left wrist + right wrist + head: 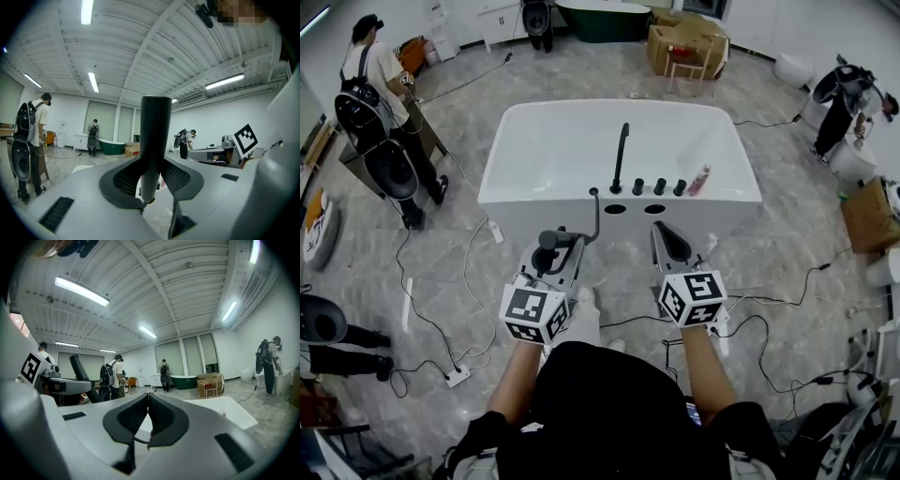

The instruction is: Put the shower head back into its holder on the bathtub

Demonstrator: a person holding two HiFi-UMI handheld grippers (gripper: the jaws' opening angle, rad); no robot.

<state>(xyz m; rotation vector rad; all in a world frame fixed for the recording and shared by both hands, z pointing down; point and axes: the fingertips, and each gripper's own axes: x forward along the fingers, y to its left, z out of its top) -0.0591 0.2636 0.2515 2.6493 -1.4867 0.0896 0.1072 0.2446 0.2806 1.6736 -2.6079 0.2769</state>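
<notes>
Head view, step: carrying. My left gripper (562, 253) has the black shower head (549, 239) just short of the bathtub (502, 159), and the hose (597, 214) arches to its rim.
Head view, holder: probably 1 of the 2 dark openings (616, 208) ahead of my jaws. I cannot tell which.
Left gripper view: jaws wide, pads clamping the upright shower head on both sides.
Right gripper view: my right gripper (148, 414) has its jaws pressed together with nothing between them.
Next: reach forward, line up over the opening, lower, release.

Left tool (555, 246), right tool (664, 232): grey, marker-cubed
</notes>
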